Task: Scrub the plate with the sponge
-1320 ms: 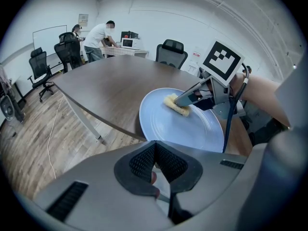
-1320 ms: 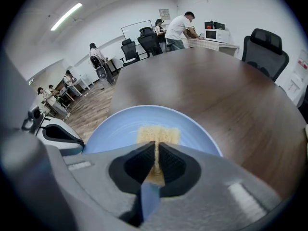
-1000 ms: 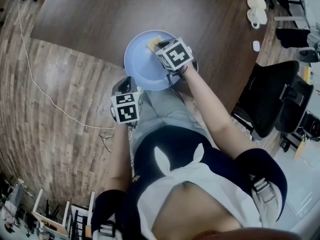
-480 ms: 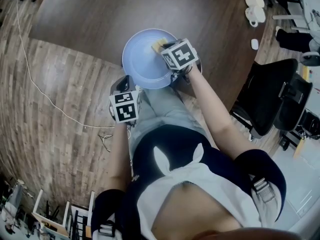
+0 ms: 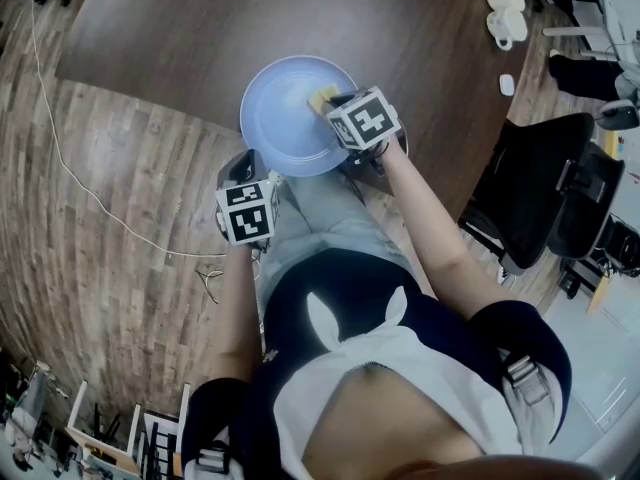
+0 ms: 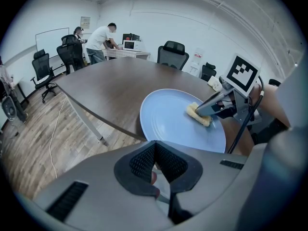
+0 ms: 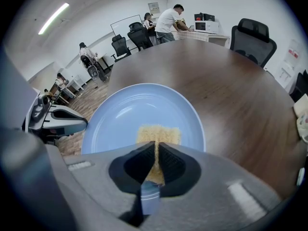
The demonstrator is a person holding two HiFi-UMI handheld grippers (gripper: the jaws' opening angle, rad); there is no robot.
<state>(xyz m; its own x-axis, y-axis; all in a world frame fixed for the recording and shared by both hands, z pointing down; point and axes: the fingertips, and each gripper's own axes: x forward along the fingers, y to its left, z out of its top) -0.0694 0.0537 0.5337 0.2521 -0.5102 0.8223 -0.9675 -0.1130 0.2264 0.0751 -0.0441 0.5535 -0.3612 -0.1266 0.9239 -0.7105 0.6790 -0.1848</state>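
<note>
A light blue plate (image 5: 280, 118) lies at the near edge of the dark wooden table (image 5: 200, 28). A yellow sponge (image 5: 320, 99) rests flat on the plate's right half, with my right gripper (image 5: 331, 102) shut on it. The right gripper view shows the sponge (image 7: 159, 134) pinched between the pads on the plate (image 7: 134, 109). My left gripper (image 5: 256, 166) reaches the plate's near rim from off the table. Its jaws are together in the left gripper view (image 6: 155, 144), with the plate (image 6: 168, 124) and sponge (image 6: 199, 115) just beyond. The rim itself is hidden under them.
Black office chairs (image 5: 540, 188) stand to the right of the table. White cups (image 5: 505, 13) and a small white object (image 5: 504, 85) sit at the table's far right. A cable (image 5: 90, 188) runs over the wood floor at left. People (image 6: 101, 37) are at a far desk.
My right gripper has slid the sponge from the plate's far middle toward its right side. The left gripper has stayed at the near rim.
</note>
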